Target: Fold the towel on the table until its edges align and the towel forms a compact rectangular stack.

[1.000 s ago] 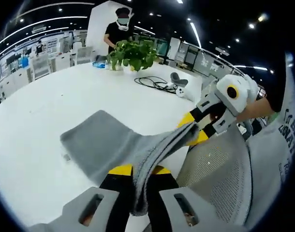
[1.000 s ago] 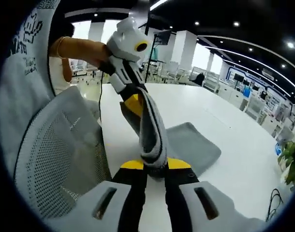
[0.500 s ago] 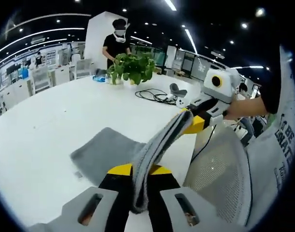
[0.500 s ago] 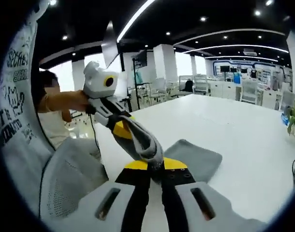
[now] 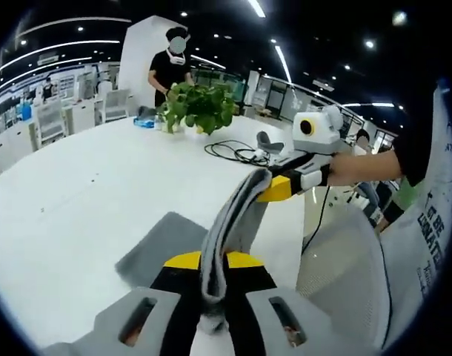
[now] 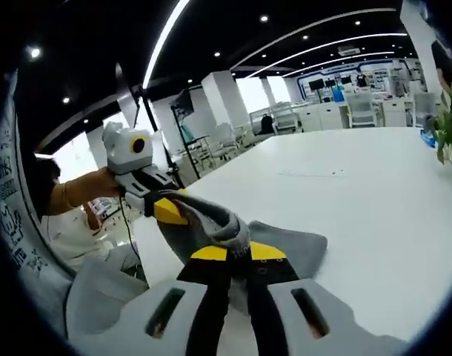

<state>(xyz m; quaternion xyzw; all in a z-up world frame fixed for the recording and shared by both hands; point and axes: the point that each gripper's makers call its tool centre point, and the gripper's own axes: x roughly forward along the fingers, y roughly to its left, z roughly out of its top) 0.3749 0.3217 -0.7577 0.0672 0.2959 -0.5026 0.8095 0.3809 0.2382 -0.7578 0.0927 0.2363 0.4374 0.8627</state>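
Note:
A grey towel [image 5: 230, 222] hangs stretched between both grippers above the white table [image 5: 78, 185]. My left gripper [image 5: 213, 261] is shut on one corner of it, the cloth pinched between its yellow-tipped jaws. My right gripper [image 5: 274, 187] comes in from the right in the left gripper view, holding the other corner. In the right gripper view my right gripper [image 6: 238, 253] is shut on the grey towel [image 6: 211, 219], and the left gripper [image 6: 167, 210] shows at the left, held by a hand. The towel's lower part [image 6: 293, 245] lies flat on the table.
A potted green plant [image 5: 200, 104], a black cable [image 5: 230, 152] and a small grey device [image 5: 272, 141] sit at the table's far side, where a person in black [image 5: 170, 63] stands. A mesh office chair [image 5: 352, 274] is close at the near edge.
Both grippers have lifted the towel's near edge higher and carried it forward over the table. Less of the towel now lies flat, and it hangs in a steeper band between them.

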